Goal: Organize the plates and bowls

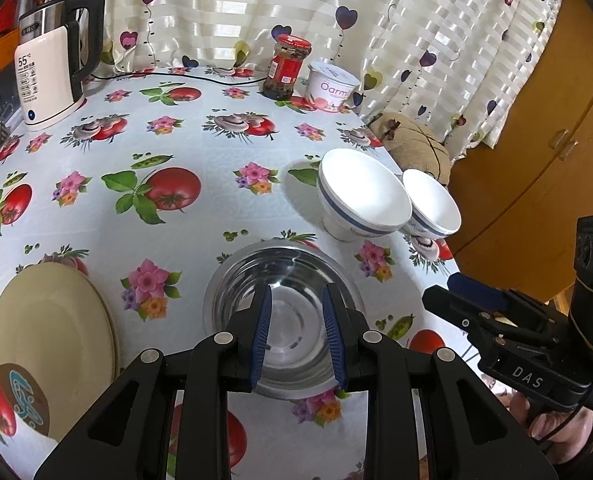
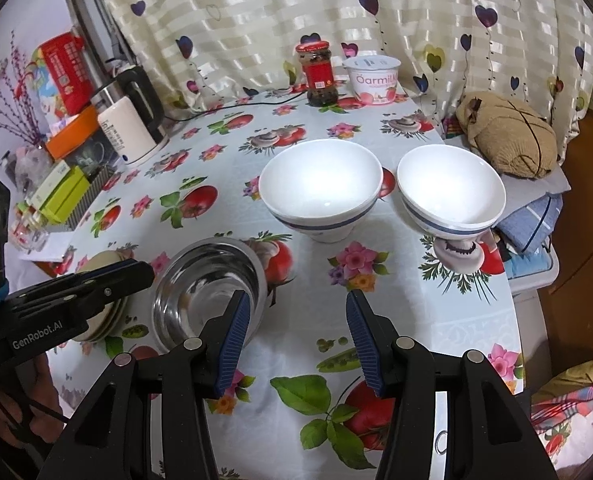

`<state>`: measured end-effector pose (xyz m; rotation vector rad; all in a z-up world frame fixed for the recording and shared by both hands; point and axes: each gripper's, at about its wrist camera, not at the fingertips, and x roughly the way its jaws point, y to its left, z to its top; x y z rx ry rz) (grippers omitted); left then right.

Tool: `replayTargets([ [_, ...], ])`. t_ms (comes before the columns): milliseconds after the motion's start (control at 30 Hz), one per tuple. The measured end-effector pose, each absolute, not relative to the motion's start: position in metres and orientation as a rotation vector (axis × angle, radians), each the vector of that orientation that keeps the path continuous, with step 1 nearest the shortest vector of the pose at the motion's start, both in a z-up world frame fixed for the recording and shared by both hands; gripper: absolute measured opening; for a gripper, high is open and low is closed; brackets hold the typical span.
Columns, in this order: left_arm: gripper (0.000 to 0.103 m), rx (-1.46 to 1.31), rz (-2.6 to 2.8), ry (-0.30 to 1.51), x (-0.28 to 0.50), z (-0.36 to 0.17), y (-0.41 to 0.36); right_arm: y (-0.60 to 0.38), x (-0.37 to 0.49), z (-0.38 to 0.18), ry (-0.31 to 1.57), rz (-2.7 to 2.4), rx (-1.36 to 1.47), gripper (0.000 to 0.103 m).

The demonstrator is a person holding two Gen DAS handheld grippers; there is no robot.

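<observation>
A steel bowl (image 1: 284, 312) sits on the flowered tablecloth; my left gripper (image 1: 296, 300) hangs open above it, empty. The bowl also shows in the right wrist view (image 2: 208, 284). Two white bowls with a blue band stand side by side at the right: the nearer one (image 1: 362, 194) (image 2: 322, 188) and the one by the table edge (image 1: 432, 204) (image 2: 450, 192). A stack of beige plates (image 1: 52, 340) lies at the left, partly hidden in the right wrist view (image 2: 104, 320). My right gripper (image 2: 296, 308) is open and empty over bare cloth, short of the white bowls; it also shows in the left wrist view (image 1: 456, 284).
A white electric kettle (image 1: 52, 68) stands at the back left with its cord along the curtain. A red-lidded jar (image 1: 286, 66) and a yogurt tub (image 1: 330, 86) stand at the back. The table edge (image 2: 512, 300) runs down the right, with a tan bag (image 2: 508, 140) beyond it.
</observation>
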<state>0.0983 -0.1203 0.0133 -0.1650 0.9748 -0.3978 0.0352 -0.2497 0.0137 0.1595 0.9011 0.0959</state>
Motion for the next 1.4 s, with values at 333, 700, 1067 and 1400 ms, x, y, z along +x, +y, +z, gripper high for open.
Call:
replayTargets([
  [333,0.028,-0.151,-0.41,0.981,0.109,0.011,-0.13,-0.257,0.044,0.008,0.912,0.089,0.172,0.05],
  [700,0.028,-0.154,-0.42,1.0,0.126,0.009,-0.136,-0.261,0.054,0.003,0.922,0.085,0.177,0.05],
  [1067,0.028,-0.183,-0.471,1.015,0.147,0.007,-0.151,-0.273,0.072,0.001,0.92,0.079,0.216,0.049],
  [1400,0.028,-0.216,-0.495,1.017,0.174,0.008,-0.164,-0.291,0.087,0.005,0.897,0.056,0.271,0.034],
])
